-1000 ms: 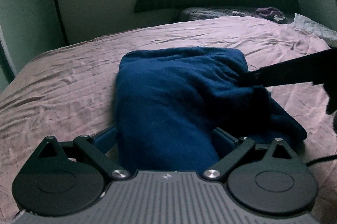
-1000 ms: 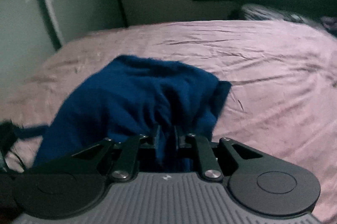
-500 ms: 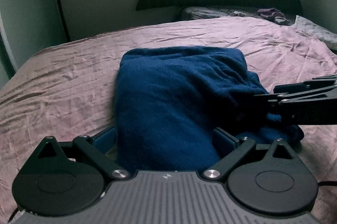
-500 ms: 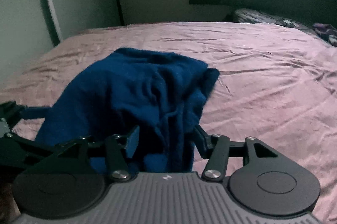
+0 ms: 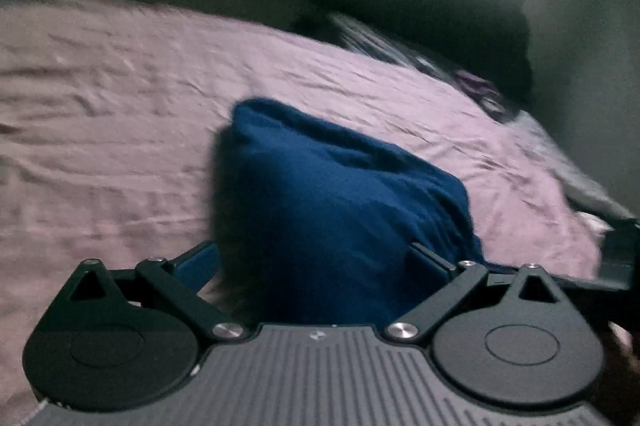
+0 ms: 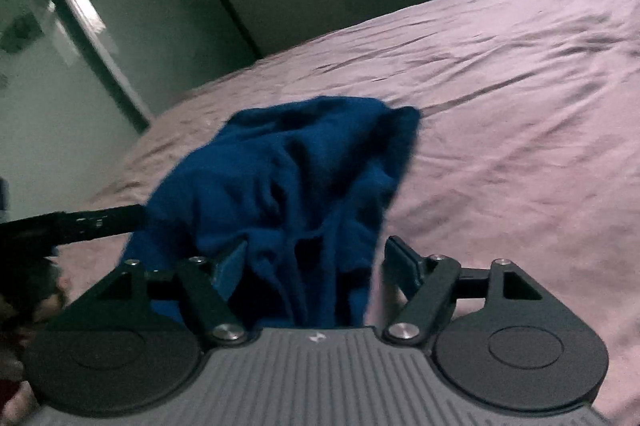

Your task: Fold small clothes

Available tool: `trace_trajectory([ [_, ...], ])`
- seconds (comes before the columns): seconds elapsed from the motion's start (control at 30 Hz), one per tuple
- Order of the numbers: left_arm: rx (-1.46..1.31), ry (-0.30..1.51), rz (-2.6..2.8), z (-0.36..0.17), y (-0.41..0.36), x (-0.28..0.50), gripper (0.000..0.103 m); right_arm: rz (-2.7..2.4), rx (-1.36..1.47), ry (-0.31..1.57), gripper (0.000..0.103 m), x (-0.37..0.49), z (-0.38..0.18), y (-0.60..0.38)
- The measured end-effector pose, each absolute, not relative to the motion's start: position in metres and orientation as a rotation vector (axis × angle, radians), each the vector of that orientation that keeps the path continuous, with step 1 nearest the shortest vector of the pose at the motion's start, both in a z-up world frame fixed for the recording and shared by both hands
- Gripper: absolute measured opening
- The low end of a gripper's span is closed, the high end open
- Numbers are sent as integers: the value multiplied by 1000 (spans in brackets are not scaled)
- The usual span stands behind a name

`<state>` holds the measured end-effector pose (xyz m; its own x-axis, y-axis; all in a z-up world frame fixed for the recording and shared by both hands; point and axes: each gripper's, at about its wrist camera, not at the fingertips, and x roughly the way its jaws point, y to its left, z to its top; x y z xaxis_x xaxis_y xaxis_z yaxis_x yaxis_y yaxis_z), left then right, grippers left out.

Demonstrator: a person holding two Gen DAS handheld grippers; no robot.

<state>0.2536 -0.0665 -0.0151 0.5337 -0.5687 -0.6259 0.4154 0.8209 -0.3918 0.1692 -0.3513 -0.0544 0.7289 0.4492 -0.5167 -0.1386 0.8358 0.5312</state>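
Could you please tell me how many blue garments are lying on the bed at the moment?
1. A single dark blue garment lies bunched on the pink bedsheet, reaching in between both open tongs. Something purplish sits blurred near the headboard; I cannot tell what it is.

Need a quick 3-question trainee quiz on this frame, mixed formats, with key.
1. True or false: the right gripper is shut on the blue garment.
2. What does the garment lie on? A) wooden table B) pink bedsheet C) tiled floor
3. Fill in: in the left wrist view, the left gripper has its jaws ____, one on each side of the garment.

Key: 1 false, both jaws stand apart with cloth between them; 2 B; 3 open.
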Motion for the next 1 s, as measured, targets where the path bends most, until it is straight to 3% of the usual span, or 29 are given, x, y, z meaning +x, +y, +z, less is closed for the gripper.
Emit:
trace_trajectory([
  [0.23,-247,822,-714,-43,-81,274,99,478,622,639,76,210,-67,-346],
  [0.27,-246,814,-711,-44,-82,274,93,481,628,636,76,213,-68,-344],
  [0.33,-222,803,-690,-45,-84,274,75,462,618,642,66,215,-68,-342],
  [0.37,-207,799,-681,-44,-84,273,68,439,605,651,48,215,-68,-342],
  [0.4,-212,800,-681,-44,-83,274,58,430,613,656,39,215,-69,-343],
  [0.43,-229,802,-681,-43,-81,274,54,437,645,655,36,214,-70,-344],
  [0.5,-242,791,-675,-40,-75,272,35,431,679,647,32,211,-71,-345],
  [0.57,-235,770,-670,-34,-72,268,30,425,695,634,30,210,-67,-342],
  [0.8,-196,626,-608,17,-41,255,29,481,663,562,29,216,-19,-315],
  [1.0,-198,659,-551,57,2,268,33,567,691,514,29,240,16,-282],
])
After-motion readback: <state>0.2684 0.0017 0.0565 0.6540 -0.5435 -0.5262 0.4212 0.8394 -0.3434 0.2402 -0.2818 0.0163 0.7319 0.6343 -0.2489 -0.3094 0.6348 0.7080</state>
